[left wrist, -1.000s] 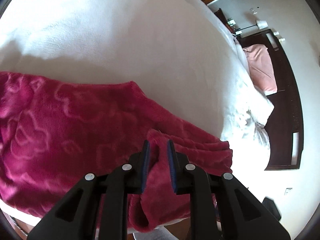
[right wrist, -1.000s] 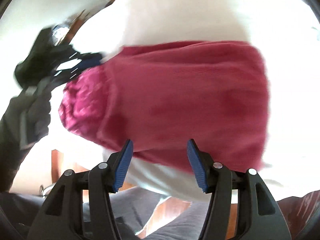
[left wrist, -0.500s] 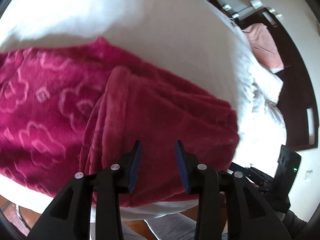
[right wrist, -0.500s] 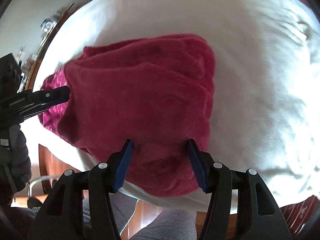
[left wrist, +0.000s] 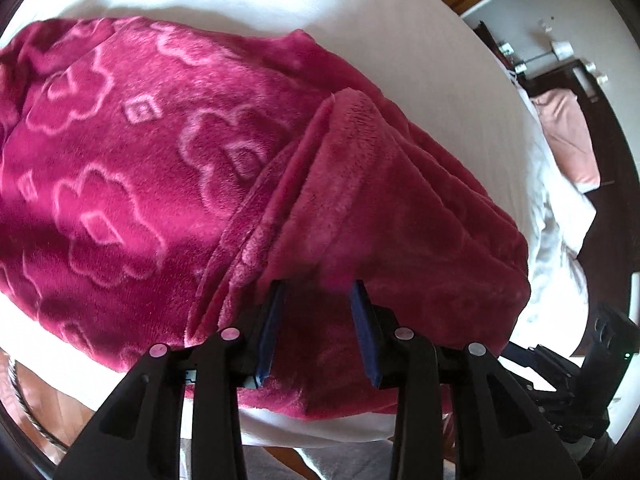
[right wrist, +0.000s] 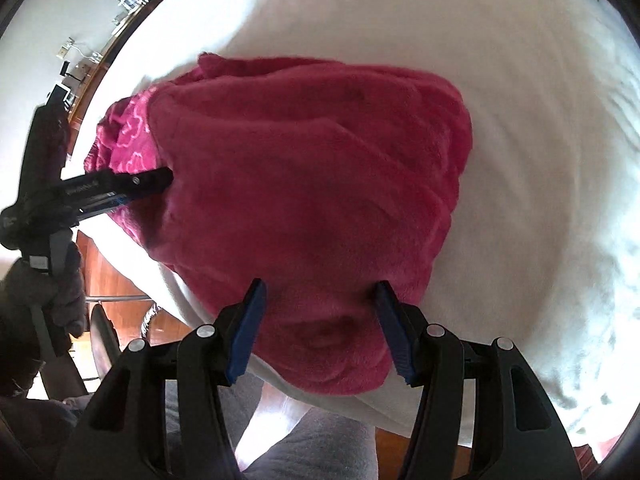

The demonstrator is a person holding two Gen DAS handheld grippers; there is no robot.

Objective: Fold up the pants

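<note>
Since the earlier left wrist frame, a pinched ridge of cloth has been let go and the camera is brought nearer the folded layer. Seen from the left wrist, the pants [left wrist: 168, 184], a plush crimson pair with a pale cloud pattern, are spread on the white bed [left wrist: 360, 20]. A plain folded-over layer is laid across their near end. The left gripper [left wrist: 316, 292] is held partly open just above that layer, with fabric seen between the blue pads [left wrist: 272, 320] but nothing pinched. A pink pillow [left wrist: 568, 136] is seen far off by the dark headboard.

From the right wrist, the pants [right wrist: 312, 184] are seen as a thick bundle near the edge of the bed [right wrist: 500, 80], with the patterned part showing only at the left. The right gripper [right wrist: 320, 292] is held about half open over the near hem, and nothing is gripped. The left gripper [right wrist: 120, 188] is seen at the bundle's left side, held by a gloved hand [right wrist: 52, 292].

One fold appears done and released. The next move is judged to call for both near corners to be pinched and carried across for a further fold
</note>
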